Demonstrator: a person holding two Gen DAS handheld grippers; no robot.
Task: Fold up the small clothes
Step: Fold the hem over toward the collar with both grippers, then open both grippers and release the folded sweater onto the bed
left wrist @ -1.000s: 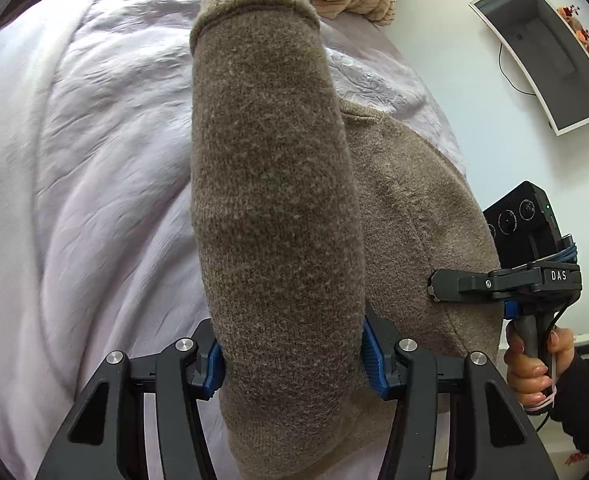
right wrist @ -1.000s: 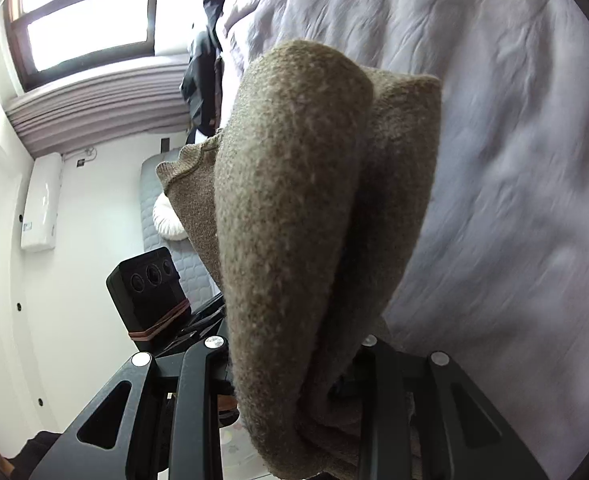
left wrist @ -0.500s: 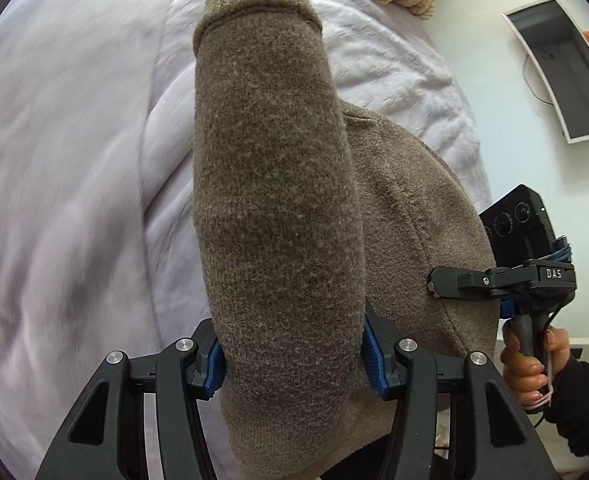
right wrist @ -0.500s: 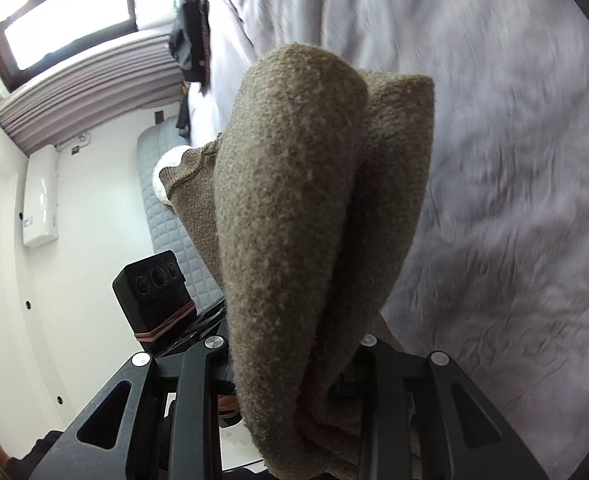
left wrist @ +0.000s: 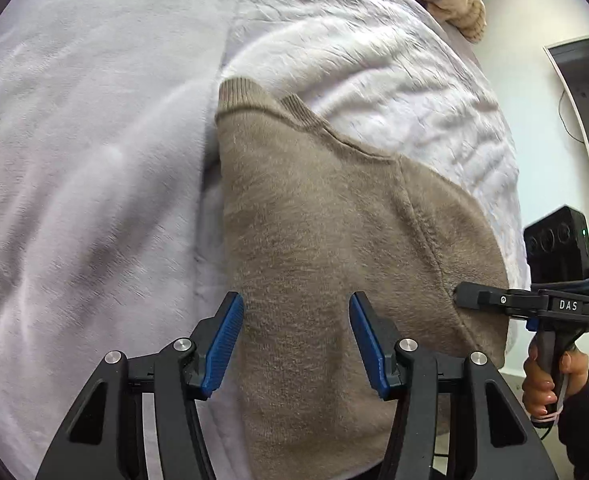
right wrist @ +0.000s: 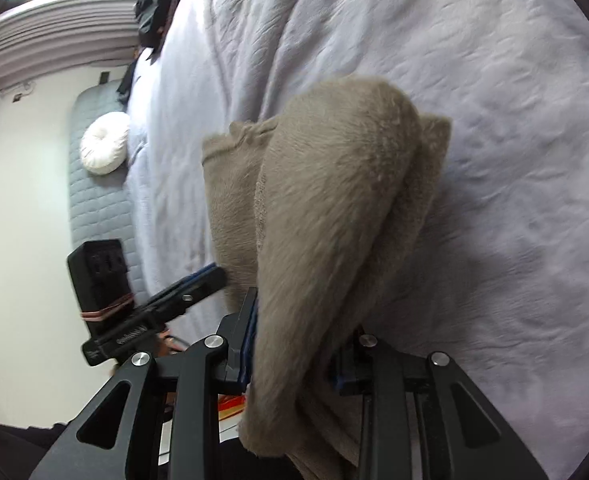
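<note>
A taupe knitted sweater [left wrist: 326, 232] lies folded on the pale lilac bed cover [left wrist: 94, 160], its ribbed cuff and collar edge toward the far side. My left gripper [left wrist: 296, 340] is open just above the sweater's near part, blue pads on either side, holding nothing. My right gripper [right wrist: 294, 344] is shut on a bunched fold of the same sweater [right wrist: 334, 208] and holds it up off the cover. The right gripper also shows in the left wrist view [left wrist: 494, 300] at the sweater's right edge. The left gripper shows in the right wrist view [right wrist: 198, 280].
A beige striped garment [left wrist: 450, 0] lies at the far edge of the bed. A wall screen [left wrist: 586, 108] hangs at right. A round white cushion [right wrist: 104, 148] and dark clothes [right wrist: 158, 4] lie at the bed's far end.
My left gripper has opened and let go of the sleeve, which now lies flat on the sweater. My right gripper has come down toward the bed, still gripping its fold.
</note>
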